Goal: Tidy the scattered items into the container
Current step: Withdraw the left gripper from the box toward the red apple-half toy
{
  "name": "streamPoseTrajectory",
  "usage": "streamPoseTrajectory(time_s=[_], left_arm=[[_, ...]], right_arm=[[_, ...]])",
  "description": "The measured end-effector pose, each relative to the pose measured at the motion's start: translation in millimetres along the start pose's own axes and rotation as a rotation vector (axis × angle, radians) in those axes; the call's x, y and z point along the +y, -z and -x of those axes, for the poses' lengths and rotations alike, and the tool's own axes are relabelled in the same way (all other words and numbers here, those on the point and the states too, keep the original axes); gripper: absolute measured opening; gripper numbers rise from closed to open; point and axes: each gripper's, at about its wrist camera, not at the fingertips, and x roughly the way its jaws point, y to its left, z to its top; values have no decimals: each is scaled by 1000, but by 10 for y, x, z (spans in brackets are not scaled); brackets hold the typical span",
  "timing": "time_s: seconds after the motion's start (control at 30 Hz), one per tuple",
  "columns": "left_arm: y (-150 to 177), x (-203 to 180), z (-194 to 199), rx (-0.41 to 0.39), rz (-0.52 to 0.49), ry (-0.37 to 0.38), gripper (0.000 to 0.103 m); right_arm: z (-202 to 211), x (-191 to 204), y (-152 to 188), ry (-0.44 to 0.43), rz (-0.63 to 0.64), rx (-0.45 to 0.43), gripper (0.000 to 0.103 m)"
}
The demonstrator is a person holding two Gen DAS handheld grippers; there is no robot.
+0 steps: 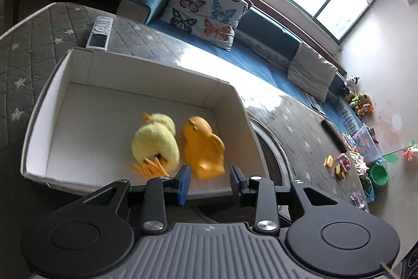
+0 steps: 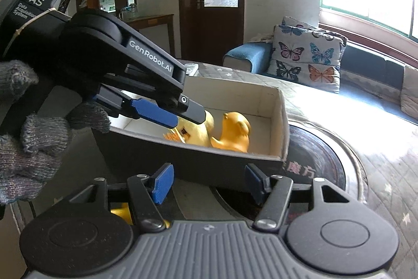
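Left gripper [image 1: 210, 181]: jaws wide, empty, over the box's near wall.
Right gripper [image 2: 209, 183]: jaws wide, empty, outside the box.
Box [image 1: 62, 75]: white inside.
Plush duck [image 1: 155, 141]: in box.
Orange duck [image 1: 203, 145]: at the plush duck's 3 o'clock, touching.

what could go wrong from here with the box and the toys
1. The left gripper hangs open right over the orange duck and the fluffy yellow duck; lowering or shutting it could snag one and drag it back out of the box.
2. Another yellow toy sits almost hidden under the right gripper, so it may be missed or knocked.
3. Both grippers crowd the box's near wall and might bump it.
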Motion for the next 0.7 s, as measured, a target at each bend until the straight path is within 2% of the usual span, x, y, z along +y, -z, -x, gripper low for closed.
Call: streamPoseTrajectory(time_s=[0.13, 0.7], left_arm=[[106, -76, 11, 11, -6, 15, 36], [447, -413, -87, 70, -49, 60, 36]], right_arm=[[121, -33, 99, 19, -8, -4, 67], [517, -176, 525, 86, -40, 2, 68]])
